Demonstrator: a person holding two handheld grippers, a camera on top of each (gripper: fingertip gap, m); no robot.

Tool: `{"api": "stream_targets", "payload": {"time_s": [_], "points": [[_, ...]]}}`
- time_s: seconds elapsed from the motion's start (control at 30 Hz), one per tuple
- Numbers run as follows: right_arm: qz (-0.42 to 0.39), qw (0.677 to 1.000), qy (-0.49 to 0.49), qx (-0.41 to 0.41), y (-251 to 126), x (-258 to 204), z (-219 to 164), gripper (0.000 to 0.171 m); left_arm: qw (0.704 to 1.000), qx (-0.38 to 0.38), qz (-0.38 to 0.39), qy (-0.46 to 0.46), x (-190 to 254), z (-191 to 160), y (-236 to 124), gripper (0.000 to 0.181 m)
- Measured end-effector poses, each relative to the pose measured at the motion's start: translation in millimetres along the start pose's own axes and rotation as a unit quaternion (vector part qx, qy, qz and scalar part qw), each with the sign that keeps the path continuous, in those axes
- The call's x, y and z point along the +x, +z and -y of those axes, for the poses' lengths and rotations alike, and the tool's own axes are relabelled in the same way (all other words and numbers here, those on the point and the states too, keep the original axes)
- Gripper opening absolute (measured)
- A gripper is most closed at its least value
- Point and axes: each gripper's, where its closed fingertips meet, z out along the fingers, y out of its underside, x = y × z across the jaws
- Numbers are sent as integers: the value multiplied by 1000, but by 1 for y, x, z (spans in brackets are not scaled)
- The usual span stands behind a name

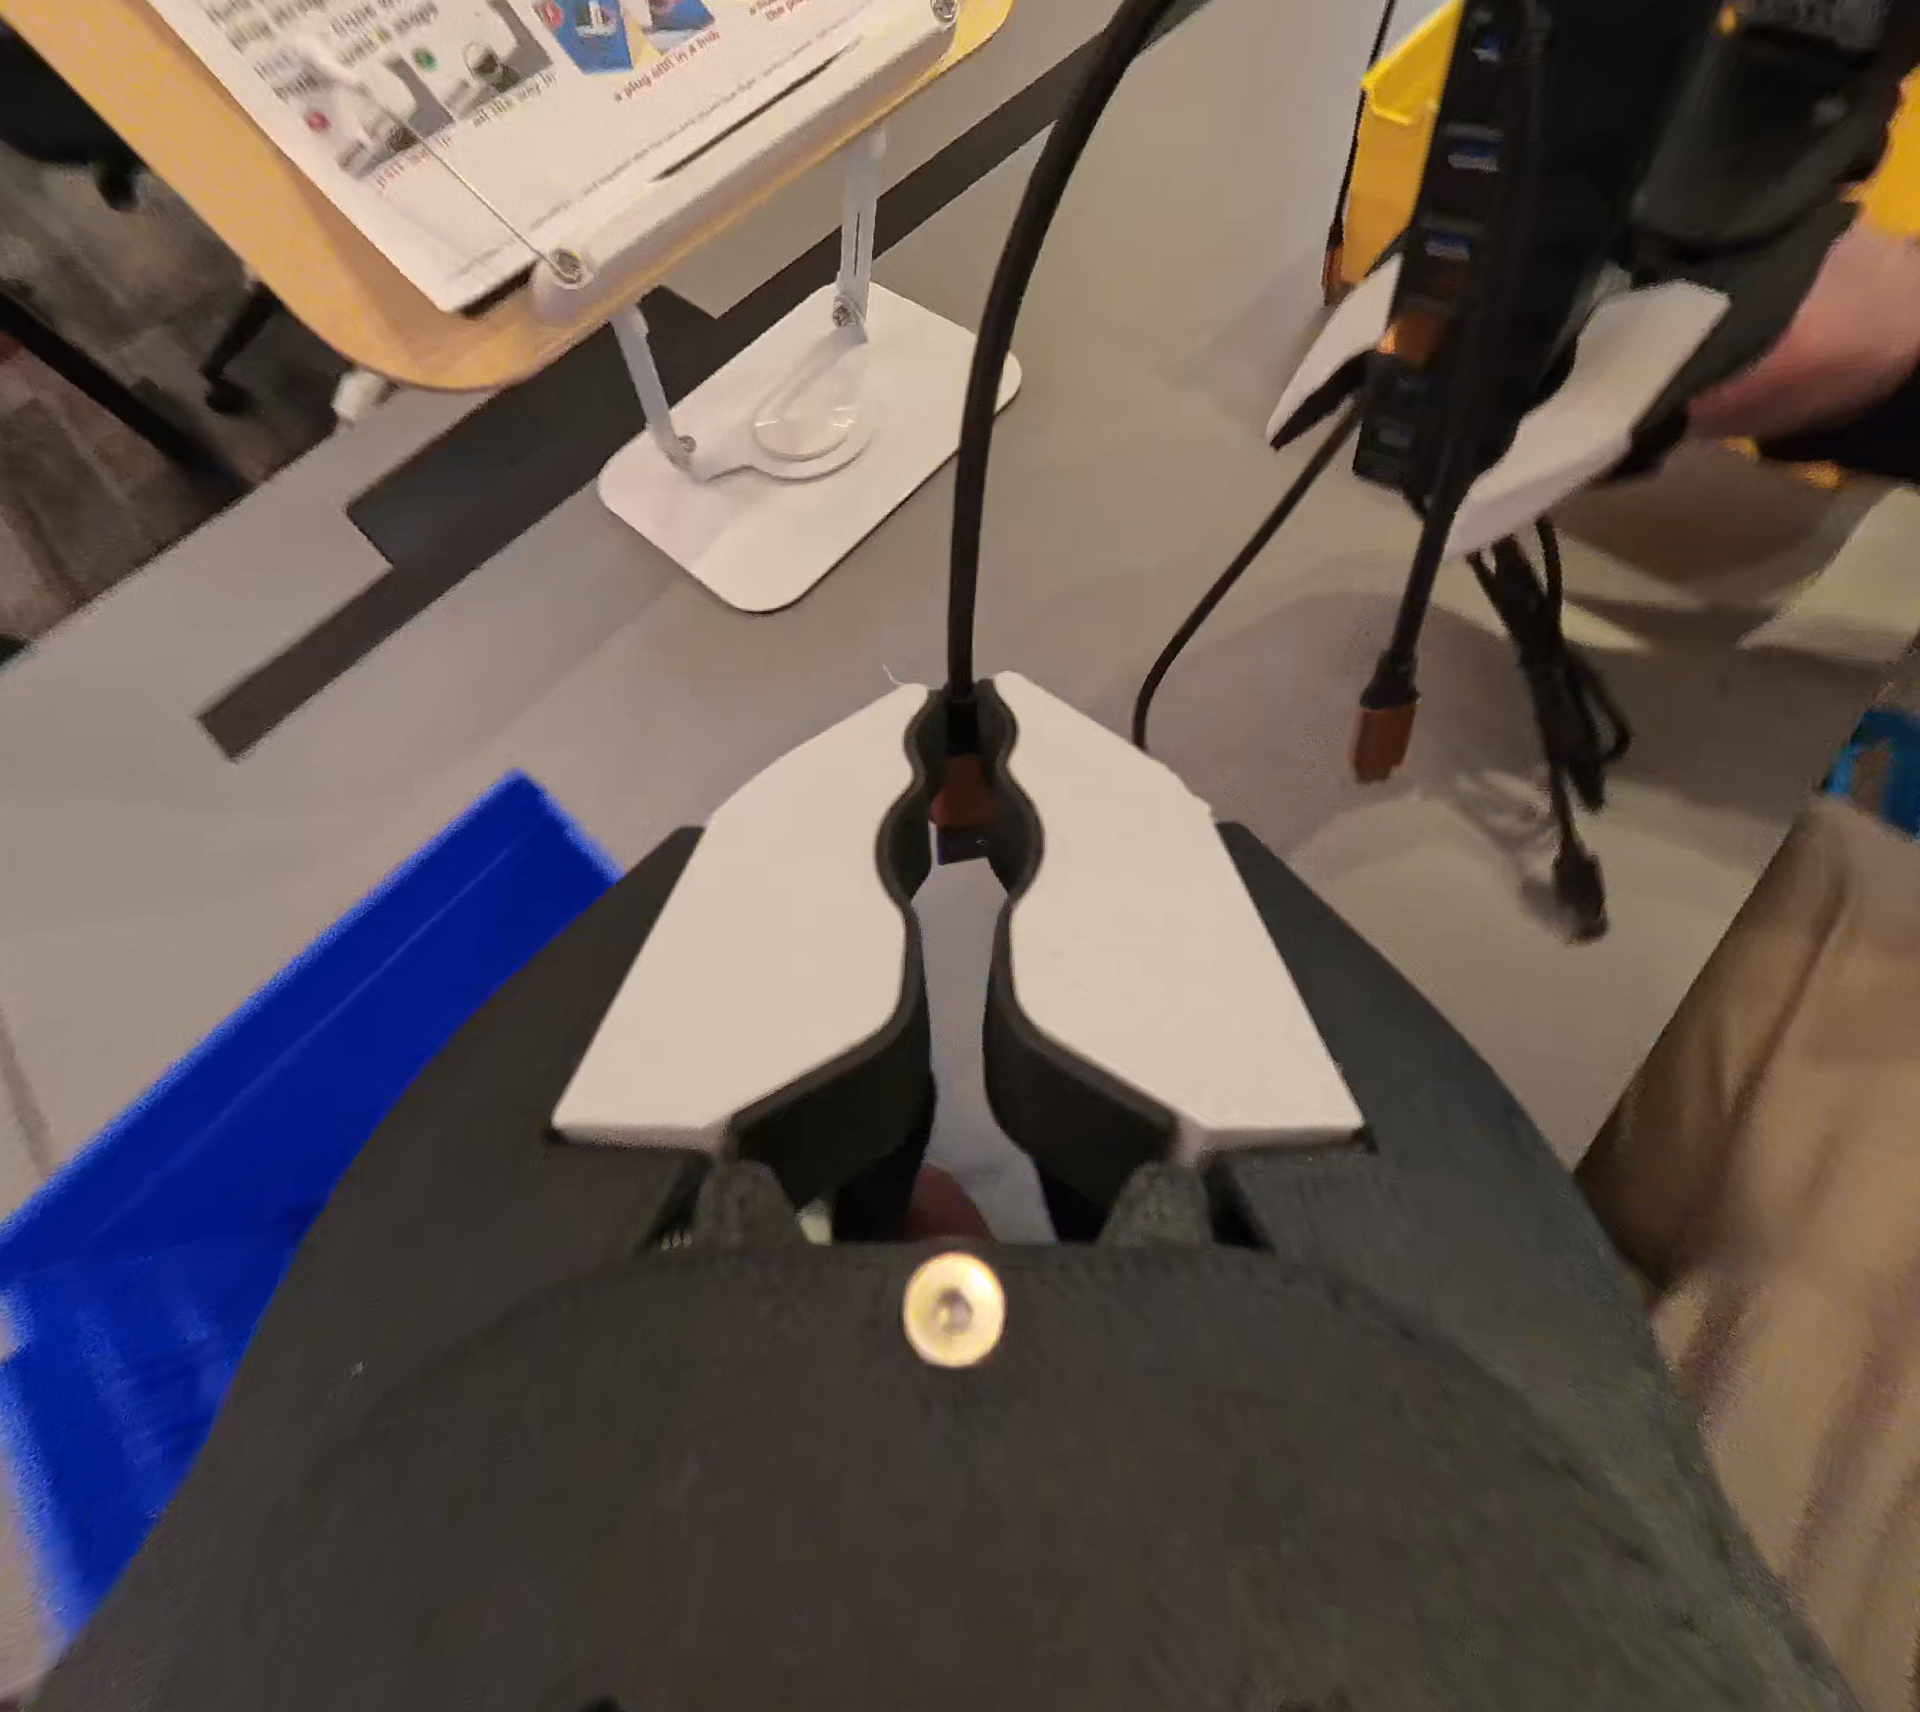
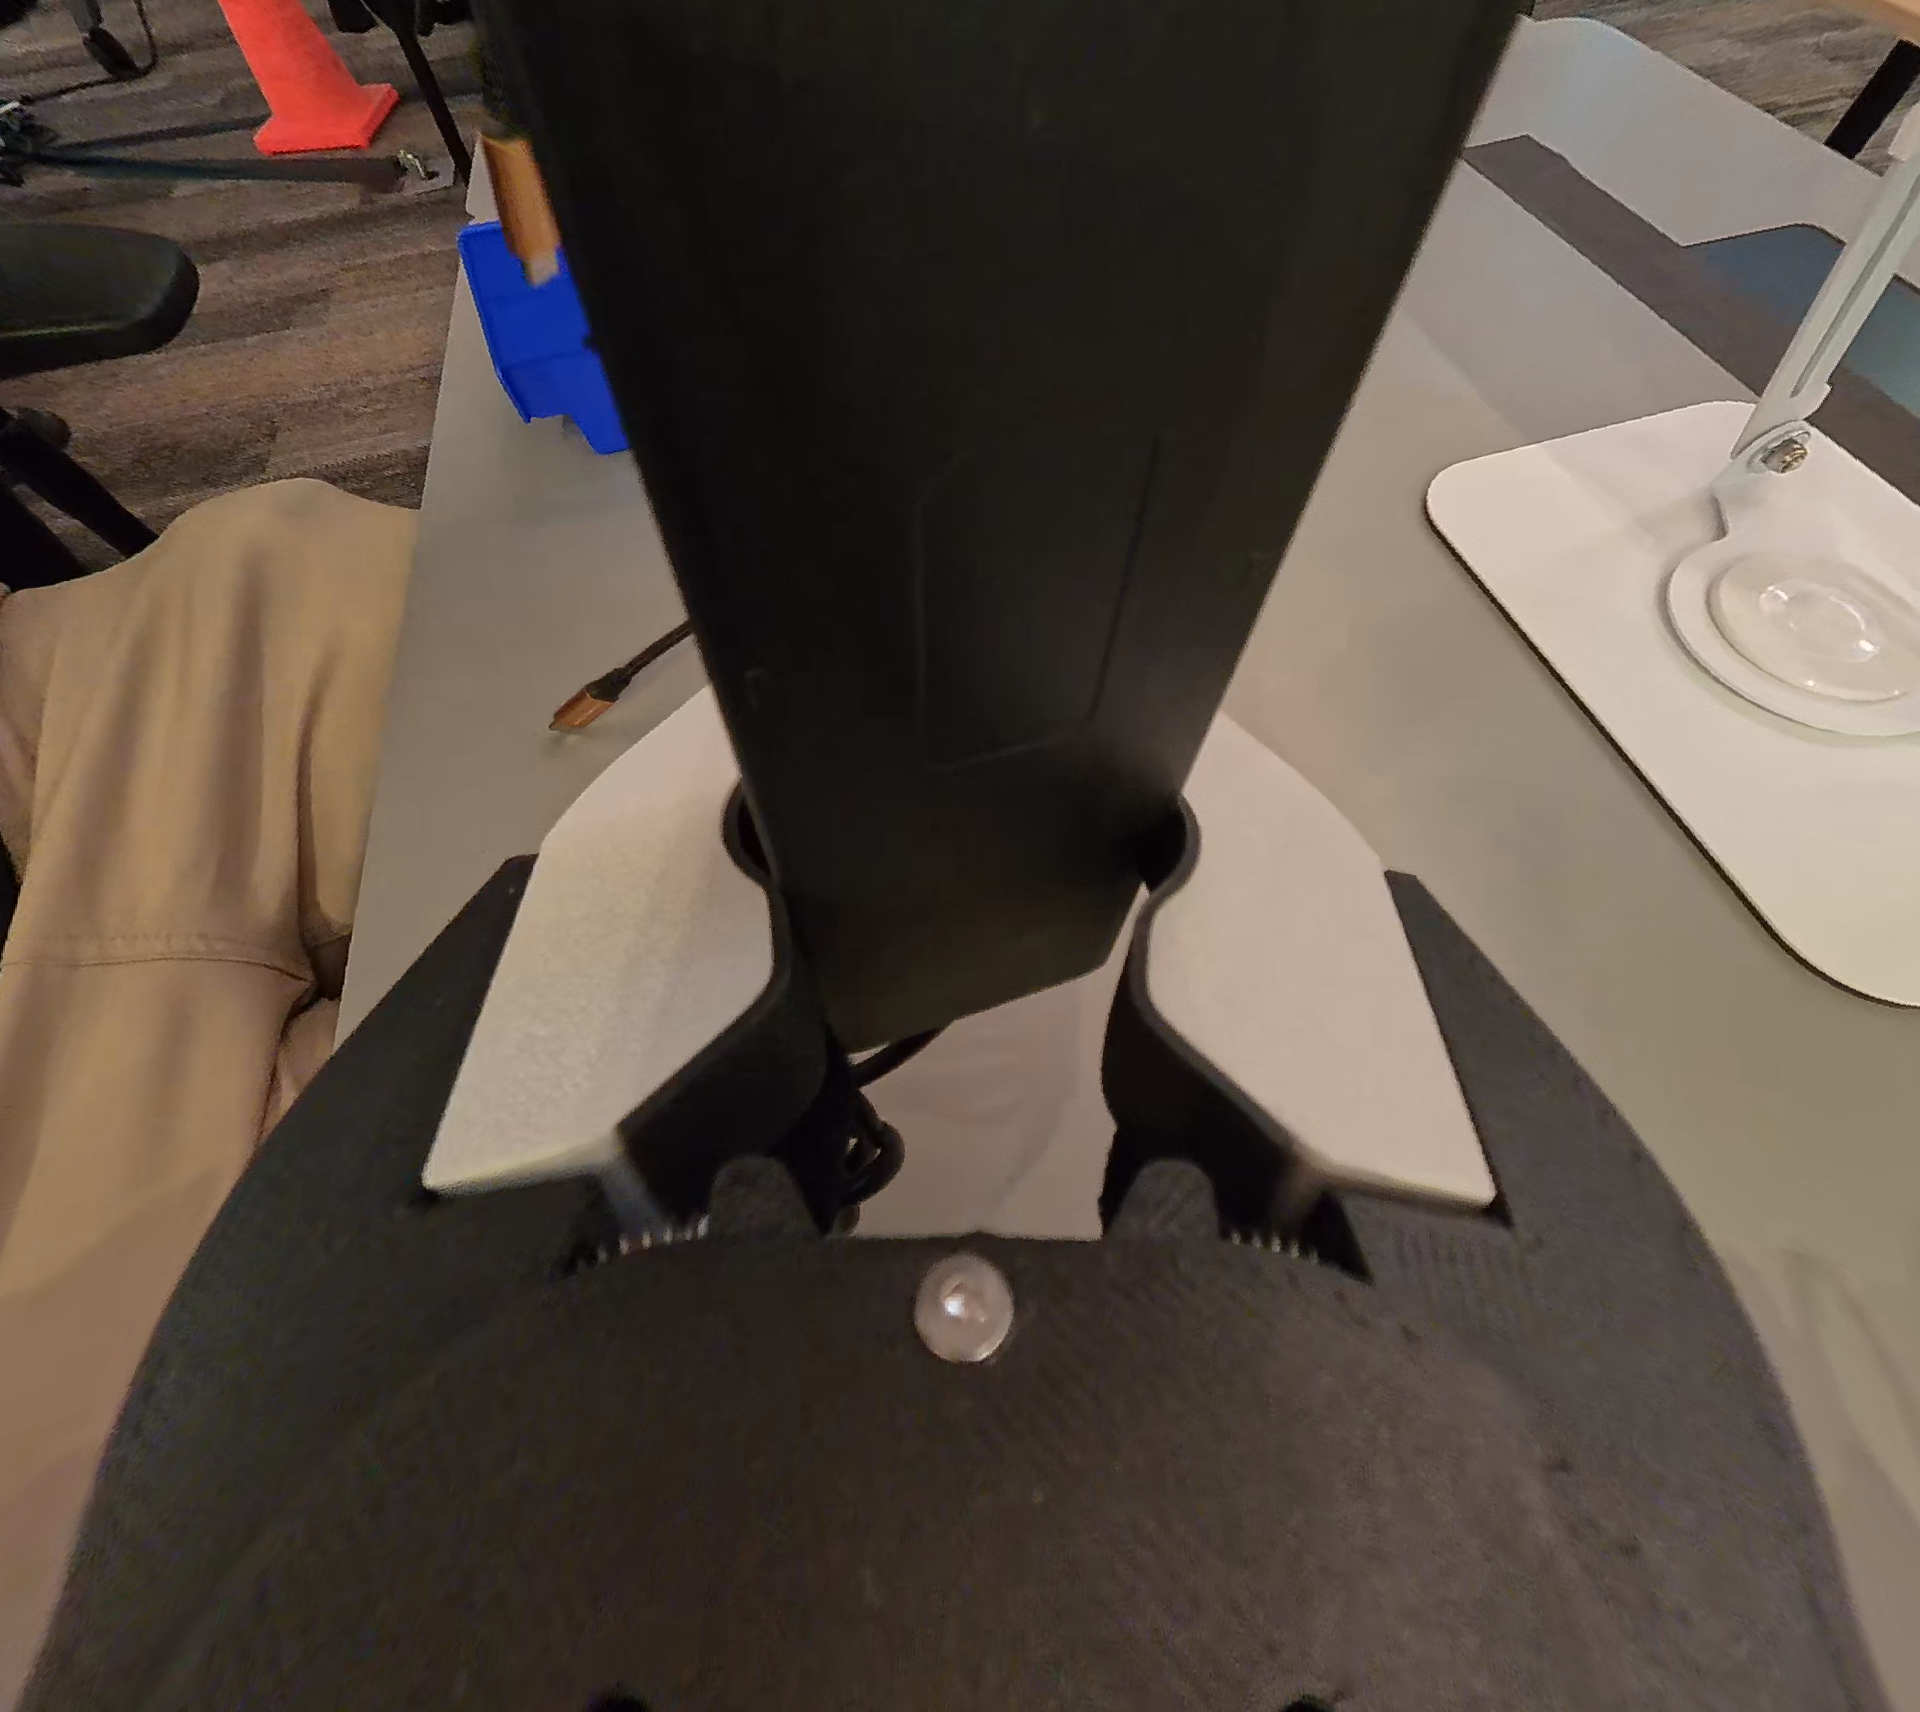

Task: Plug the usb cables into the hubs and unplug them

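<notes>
Upright, the hub (image 2: 935, 312) stands clamped in right tool (image 2: 961, 862).

The bench (image 1: 1195, 291) is grey and smooth, with a darker stepped strip (image 1: 468, 499) set into its top, running ahead and to the left of the left hand-held gripper (image 1: 961, 732). The white flat base of a document stand (image 1: 790, 519) rests on the bench ahead of that hand-held gripper, slightly left. A blue bin (image 1: 260, 1039) sits on the bench close by its left side. A yellow bin (image 1: 1403, 135) stands farther ahead to the right. A loose cable end with a copper-coloured plug (image 2: 584, 712) lies on the bench just left of the right hand-held gripper (image 2: 961, 873).
</notes>
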Motion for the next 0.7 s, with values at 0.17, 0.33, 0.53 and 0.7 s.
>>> {"api": "stream_targets", "payload": {"time_s": [0.17, 0.33, 0.53, 0.7], "points": [[-12, 1000, 18, -4, -5, 3, -2, 69, 993, -14, 13, -114, 11, -3, 69, 5], [-21, 999, 29, -6, -9, 7, -5, 69, 979, -35, 34, -200, 5, -31, 129, 6], [-7, 1000, 19, -22, -8, 3, -12, 69, 925, 14, 66, -373, -40, -55, 154, 5], [7, 999, -2, -41, 0, -6, -16, 69, 924, -41, 72, -374, -32, -78, 172, 5]]}}
